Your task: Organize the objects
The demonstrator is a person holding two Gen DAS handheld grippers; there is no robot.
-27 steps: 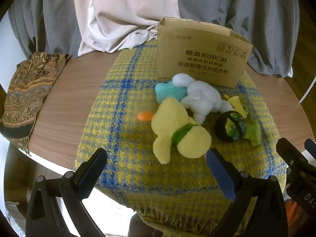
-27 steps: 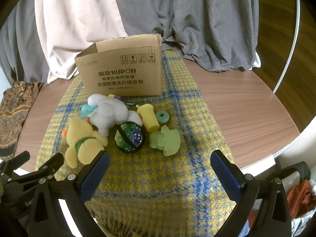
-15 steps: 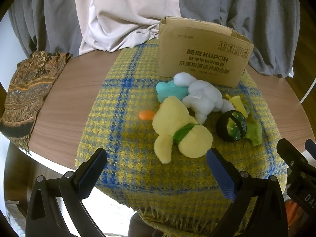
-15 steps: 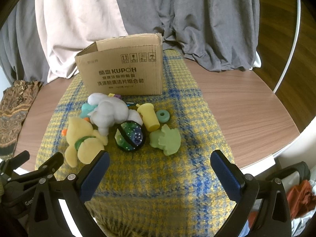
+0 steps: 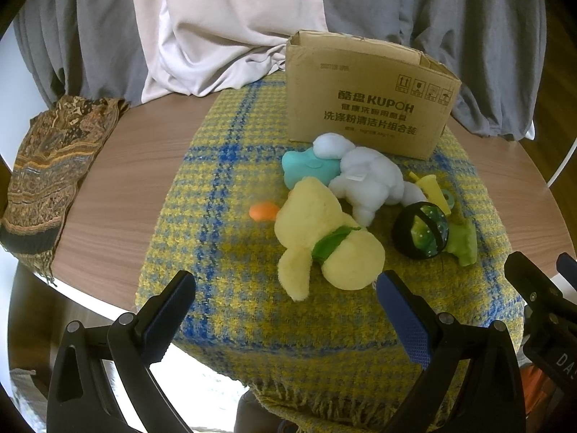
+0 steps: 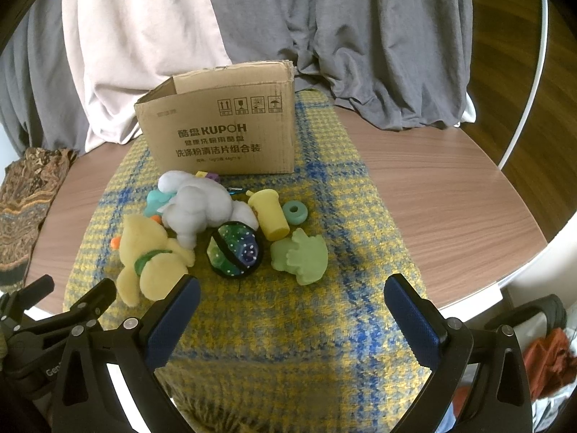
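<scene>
A pile of toys lies on a yellow-and-blue checked cloth (image 5: 223,252) in front of an open cardboard box (image 5: 364,101) (image 6: 223,133). Nearest is a yellow plush duck (image 5: 324,241) (image 6: 151,252), with a white plush (image 5: 371,176) (image 6: 198,205) and a teal toy (image 5: 306,166) behind it. A dark green ball (image 5: 422,231) (image 6: 234,249), a green frog toy (image 6: 301,259), a yellow cup (image 6: 270,213) and a teal ring (image 6: 295,212) lie to the right. My left gripper (image 5: 285,310) and right gripper (image 6: 292,310) both hover open near the table's front edge, holding nothing.
The cloth covers the middle of a round wooden table (image 6: 450,202). A patterned brown scarf (image 5: 47,173) drapes over its left edge. Grey and pale curtains (image 6: 324,36) hang behind the box. Bags and clothes (image 6: 541,346) lie on the floor at the right.
Both views have shifted only slightly; the toys and box sit a touch lower in the left wrist view. Nothing was grasped or moved.
</scene>
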